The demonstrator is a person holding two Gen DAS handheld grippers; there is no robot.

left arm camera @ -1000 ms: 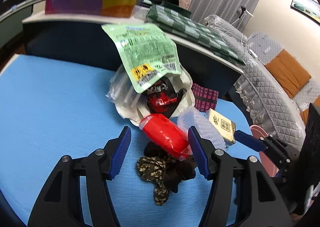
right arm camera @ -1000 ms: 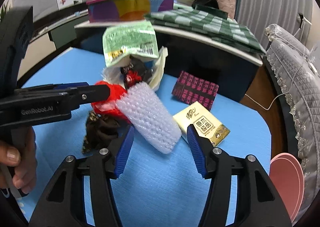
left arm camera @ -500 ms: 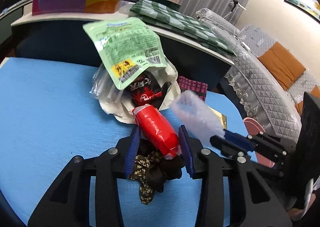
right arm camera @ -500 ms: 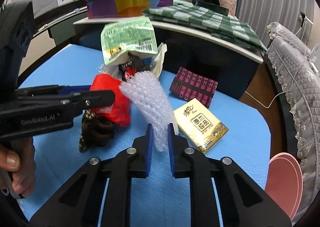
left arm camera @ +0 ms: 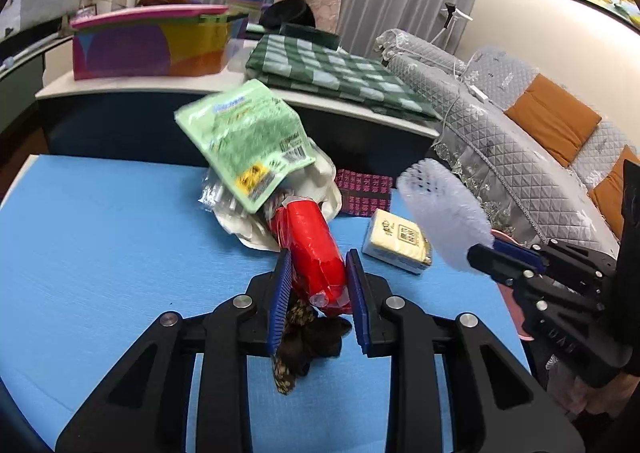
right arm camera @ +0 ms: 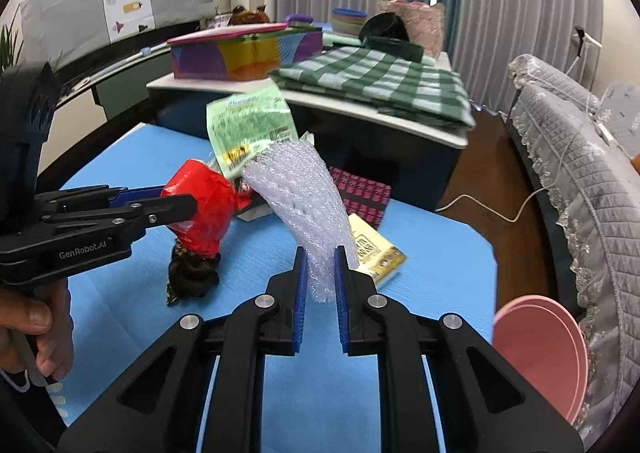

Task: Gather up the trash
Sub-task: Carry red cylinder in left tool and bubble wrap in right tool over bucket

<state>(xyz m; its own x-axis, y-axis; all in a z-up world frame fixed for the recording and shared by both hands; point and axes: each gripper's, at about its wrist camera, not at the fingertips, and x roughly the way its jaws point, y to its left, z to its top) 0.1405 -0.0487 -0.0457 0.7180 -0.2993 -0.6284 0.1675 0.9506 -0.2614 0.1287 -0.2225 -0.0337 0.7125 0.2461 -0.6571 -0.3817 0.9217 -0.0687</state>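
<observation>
My left gripper has just squeezed onto the crinkly red wrapper. My right gripper pinches the squishy bubble wrap by its bottom end. Both look featherlight.

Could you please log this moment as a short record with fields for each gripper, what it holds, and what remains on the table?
left gripper: shut on the red wrapper, jaws just closing
right gripper: shut on the bubble wrap
both items: lifted clear of the blue table
on table: dark patterned cloth, yellow packet, magenta patterned pack, white bag with the green pouch
at table edge: pink dish
</observation>
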